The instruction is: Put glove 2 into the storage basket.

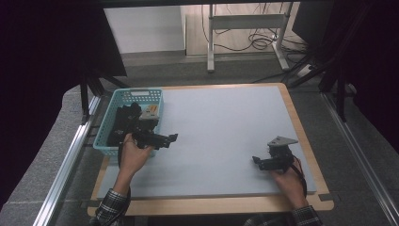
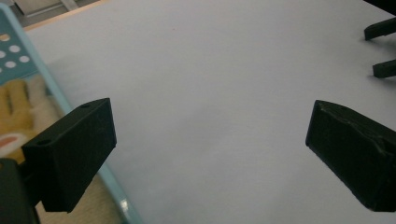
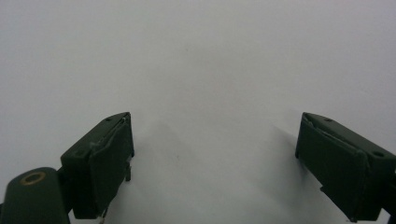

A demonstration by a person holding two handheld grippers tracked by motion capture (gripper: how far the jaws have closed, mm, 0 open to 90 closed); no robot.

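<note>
Beside the basket (image 1: 123, 96), the left hand-held gripper (image 1: 172, 137) gapes wide, empty; on the surface (image 1: 221, 122), the right hand-held gripper (image 1: 255, 160) likewise.

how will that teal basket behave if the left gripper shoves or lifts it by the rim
The teal basket looks like thin perforated plastic, so probably light with a flexing rim. It holds several things, so it would likely slide on the smooth table rather than tip. The open left gripper sits right beside it.

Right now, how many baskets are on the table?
1. A turquoise basket sits at the table's left edge, beside the left gripper, holding dark items and a beige one; more may lie hidden inside.
</note>
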